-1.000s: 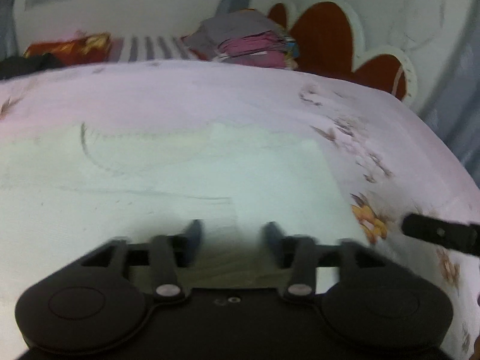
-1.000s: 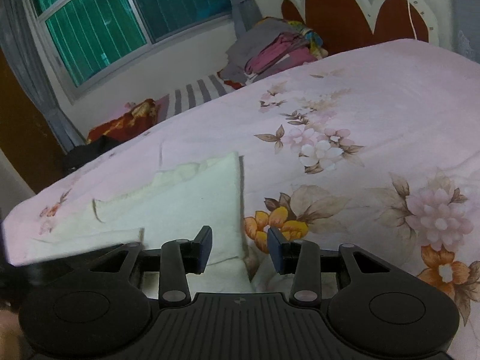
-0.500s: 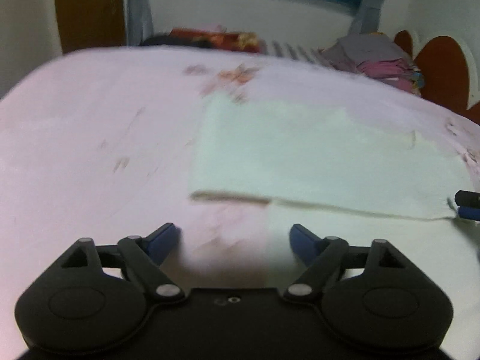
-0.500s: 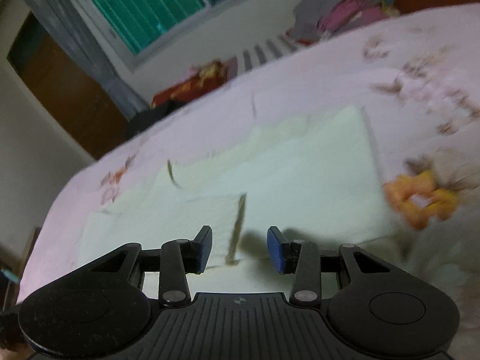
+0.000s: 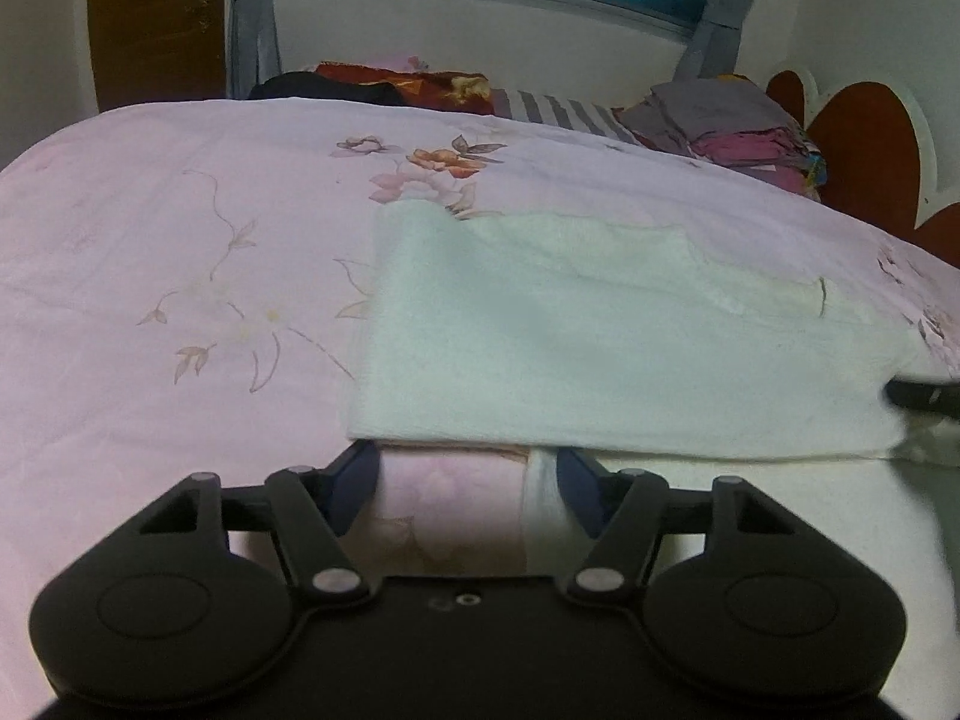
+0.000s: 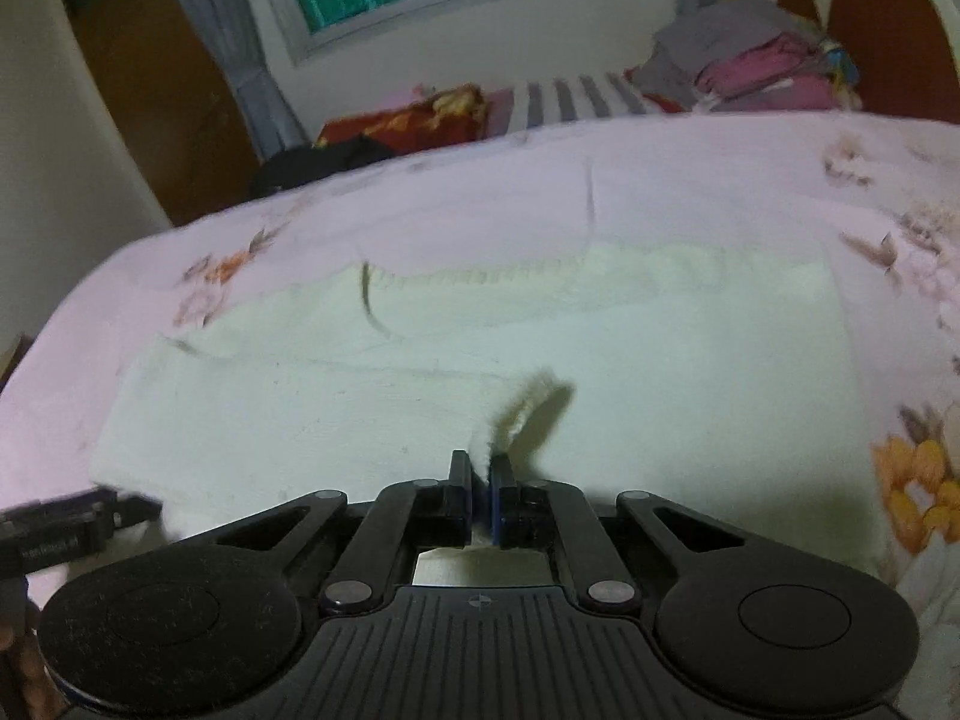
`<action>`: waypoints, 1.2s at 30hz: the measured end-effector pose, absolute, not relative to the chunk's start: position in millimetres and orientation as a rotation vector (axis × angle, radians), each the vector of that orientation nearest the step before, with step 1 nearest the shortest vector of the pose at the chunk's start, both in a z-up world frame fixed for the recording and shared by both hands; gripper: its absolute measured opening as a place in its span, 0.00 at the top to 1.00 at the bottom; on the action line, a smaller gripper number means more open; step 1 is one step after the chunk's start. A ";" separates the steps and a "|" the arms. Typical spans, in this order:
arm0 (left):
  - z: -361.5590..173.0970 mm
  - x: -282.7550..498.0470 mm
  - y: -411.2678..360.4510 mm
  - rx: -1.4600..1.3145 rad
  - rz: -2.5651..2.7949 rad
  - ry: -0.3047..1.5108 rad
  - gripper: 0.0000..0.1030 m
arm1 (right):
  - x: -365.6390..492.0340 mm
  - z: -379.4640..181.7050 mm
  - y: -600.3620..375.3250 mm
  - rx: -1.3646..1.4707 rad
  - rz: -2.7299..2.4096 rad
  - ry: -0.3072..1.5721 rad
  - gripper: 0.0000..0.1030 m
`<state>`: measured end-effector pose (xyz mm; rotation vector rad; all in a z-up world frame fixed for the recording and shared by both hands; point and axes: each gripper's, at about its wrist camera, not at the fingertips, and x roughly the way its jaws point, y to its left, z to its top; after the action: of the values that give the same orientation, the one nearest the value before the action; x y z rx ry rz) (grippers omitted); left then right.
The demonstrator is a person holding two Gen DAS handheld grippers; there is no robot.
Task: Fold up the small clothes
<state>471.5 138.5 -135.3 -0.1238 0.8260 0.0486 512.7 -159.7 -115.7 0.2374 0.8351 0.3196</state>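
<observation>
A pale cream garment (image 5: 600, 348) lies flat on the pink floral bedsheet (image 5: 180, 276), partly folded over itself. My left gripper (image 5: 468, 474) is open at the garment's near left edge, its fingertips just under the fold's front edge, over bare sheet. My right gripper (image 6: 479, 480) is shut on a raised pinch of the cream garment (image 6: 600, 360) near its front middle. The right gripper's tip shows at the right edge of the left wrist view (image 5: 924, 397). The left gripper shows at the left edge of the right wrist view (image 6: 66, 525).
A stack of folded clothes (image 5: 732, 126) sits at the far right by the red and white headboard (image 5: 870, 150). Red and dark items (image 5: 390, 84) lie beyond the bed's far edge under the window. A brown wardrobe (image 6: 156, 78) stands at the left.
My left gripper moved left to the garment's left edge and opened wider. My right gripper moved left onto the garment and shut on a pinch of it.
</observation>
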 end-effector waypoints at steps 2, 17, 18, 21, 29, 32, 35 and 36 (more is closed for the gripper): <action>-133.4 472.9 142.0 -0.120 0.038 0.832 0.45 | 508.5 -104.9 -172.1 0.255 0.283 0.783 0.96; -134.5 478.4 146.4 -0.107 0.007 0.834 0.49 | 496.5 -90.9 -255.5 0.244 0.101 0.735 0.96; -134.5 478.8 146.8 -0.108 0.006 0.835 0.49 | 495.3 -90.9 -257.7 0.253 0.100 0.736 0.96; -134.2 479.7 146.6 -0.107 0.007 0.838 0.49 | 493.4 -93.1 -257.3 0.248 0.102 0.747 0.96; -134.5 481.5 136.2 -0.039 0.016 0.844 0.49 | 492.6 -103.8 -259.7 0.273 0.080 0.784 0.96; -133.8 485.0 133.7 0.038 -0.012 0.863 0.31 | 496.0 -112.9 -255.7 0.257 0.078 0.838 0.95; -110.7 475.2 131.2 0.108 0.049 0.770 0.18 | 488.6 -107.8 -259.4 0.246 -0.006 0.798 0.60; -102.7 471.8 129.7 0.072 0.038 0.728 0.20 | 479.0 -96.7 -261.2 0.246 -0.031 0.728 0.54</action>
<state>471.8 129.7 -102.7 0.0723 0.7281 0.0379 479.0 -261.2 -96.7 0.2463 0.7276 -0.0311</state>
